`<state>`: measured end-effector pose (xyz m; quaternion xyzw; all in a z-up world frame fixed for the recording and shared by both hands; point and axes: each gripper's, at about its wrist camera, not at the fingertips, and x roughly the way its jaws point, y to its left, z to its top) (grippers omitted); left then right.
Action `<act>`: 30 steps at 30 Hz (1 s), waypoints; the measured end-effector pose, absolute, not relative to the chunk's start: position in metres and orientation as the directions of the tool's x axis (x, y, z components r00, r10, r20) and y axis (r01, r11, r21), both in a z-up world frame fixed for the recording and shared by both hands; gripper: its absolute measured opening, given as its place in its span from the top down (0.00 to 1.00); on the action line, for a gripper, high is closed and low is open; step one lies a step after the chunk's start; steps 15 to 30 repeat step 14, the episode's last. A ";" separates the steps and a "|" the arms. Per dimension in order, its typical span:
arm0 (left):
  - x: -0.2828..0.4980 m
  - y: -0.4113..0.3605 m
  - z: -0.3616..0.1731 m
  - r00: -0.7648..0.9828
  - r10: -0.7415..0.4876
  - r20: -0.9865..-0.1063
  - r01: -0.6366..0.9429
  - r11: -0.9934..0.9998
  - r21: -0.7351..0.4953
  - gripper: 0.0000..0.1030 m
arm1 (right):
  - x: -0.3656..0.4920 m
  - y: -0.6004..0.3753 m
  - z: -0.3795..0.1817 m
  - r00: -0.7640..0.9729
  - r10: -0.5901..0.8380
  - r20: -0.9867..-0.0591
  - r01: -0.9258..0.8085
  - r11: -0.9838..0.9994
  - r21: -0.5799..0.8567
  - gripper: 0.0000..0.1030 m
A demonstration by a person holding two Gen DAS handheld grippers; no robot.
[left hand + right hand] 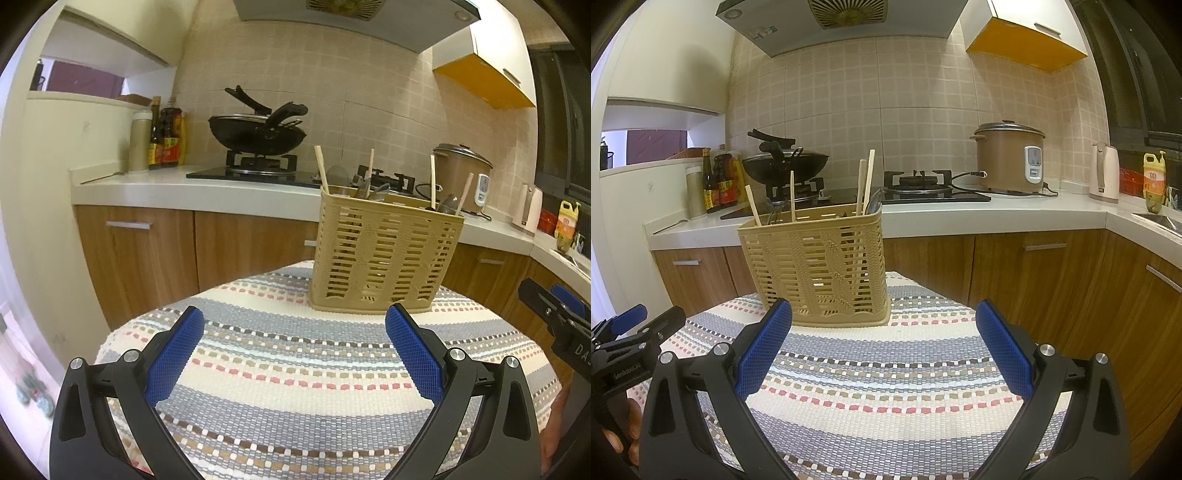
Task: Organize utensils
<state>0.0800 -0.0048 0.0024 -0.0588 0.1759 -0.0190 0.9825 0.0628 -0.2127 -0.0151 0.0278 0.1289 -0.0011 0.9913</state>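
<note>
basket (820, 258): slatted plastic | tablecloth (886, 369): coarse woven cloth | chopsticks (868, 181): wood

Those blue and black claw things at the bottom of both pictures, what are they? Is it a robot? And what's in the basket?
No robot. A person holds two grabbing tools, each with a camera looking along its fingers. One picture looks out from the left gripper, the other from the right gripper. Both are open and hold nothing. On the striped tablecloth stands a tan utensil basket with wooden chopsticks and metal cutlery standing in it. Behind is a kitchen counter with a black wok and a rice cooker.
</note>
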 end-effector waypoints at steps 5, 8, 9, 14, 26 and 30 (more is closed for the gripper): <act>0.077 -0.007 0.004 0.944 -0.050 -0.326 0.017 0.995 -0.103 0.07 | 0.063 -0.213 -0.015 0.967 0.006 -0.257 0.009 0.998 0.056 0.08; 0.076 -0.010 0.005 0.944 -0.046 -0.327 0.018 0.996 -0.090 0.07 | 0.063 -0.212 -0.015 0.967 0.004 -0.256 0.010 0.998 0.055 0.08; 0.076 -0.010 0.005 0.944 -0.051 -0.327 0.022 0.996 -0.092 0.07 | 0.063 -0.213 -0.015 0.967 0.005 -0.256 0.010 0.998 0.056 0.08; 0.078 -0.010 0.005 0.938 -0.073 -0.338 0.042 0.994 -0.098 0.07 | 0.063 -0.213 -0.015 0.967 0.006 -0.257 0.009 0.998 0.056 0.08; 0.078 -0.010 0.005 0.938 -0.073 -0.338 0.042 0.994 -0.098 0.07 | 0.063 -0.213 -0.015 0.967 0.006 -0.257 0.009 0.998 0.056 0.08; 0.078 -0.010 0.005 0.938 -0.073 -0.338 0.042 0.994 -0.098 0.07 | 0.063 -0.213 -0.015 0.967 0.006 -0.257 0.009 0.998 0.056 0.08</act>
